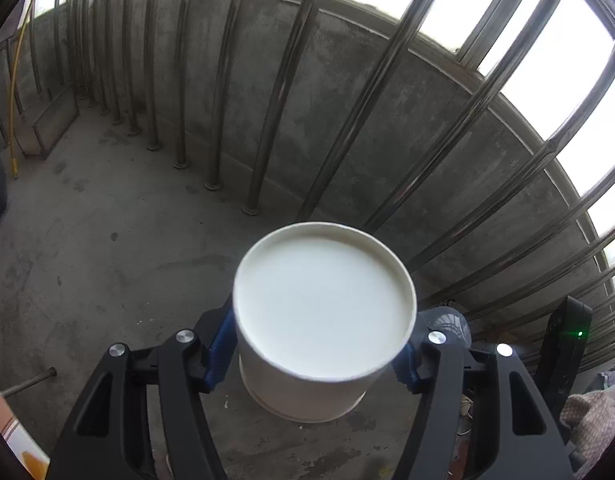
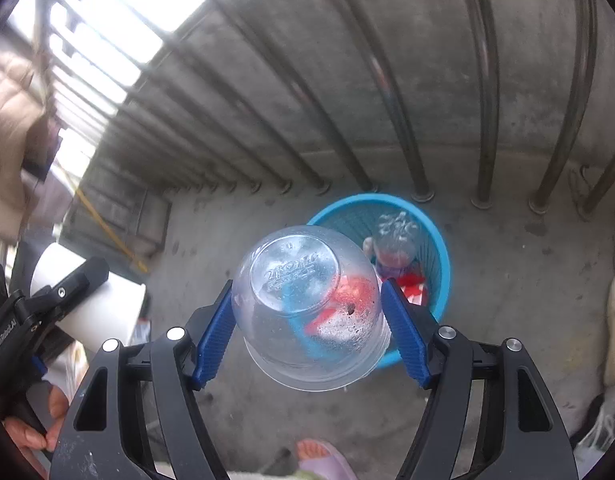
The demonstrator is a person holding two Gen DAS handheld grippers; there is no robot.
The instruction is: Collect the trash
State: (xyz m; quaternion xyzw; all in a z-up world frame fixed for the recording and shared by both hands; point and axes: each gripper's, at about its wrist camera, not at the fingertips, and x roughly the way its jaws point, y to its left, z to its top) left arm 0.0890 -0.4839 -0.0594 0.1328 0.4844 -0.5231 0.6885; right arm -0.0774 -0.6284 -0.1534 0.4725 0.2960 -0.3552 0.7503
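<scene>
My left gripper [image 1: 319,320] is shut on a white paper cup [image 1: 323,304], its blue pads [image 1: 217,348] pressed against the cup's sides above the concrete floor. In the right wrist view my right gripper [image 2: 307,296] is shut on a clear plastic cup [image 2: 307,308], whose embossed base faces away from me. Just beyond that cup a blue mesh trash basket [image 2: 439,248] stands on the floor by the railing, with a plastic bottle [image 2: 395,244] and red scraps inside. The left gripper [image 2: 59,300] with the white cup [image 2: 103,312] shows at the left edge.
Steel railing bars [image 1: 267,120] and a low concrete wall [image 2: 347,80] close off the far side. A yellow hose [image 1: 15,120] lies at the left. A foot in a pink slipper [image 2: 323,456] is near the bottom. Cloth [image 1: 591,416] and a black device [image 1: 567,344] sit at the right.
</scene>
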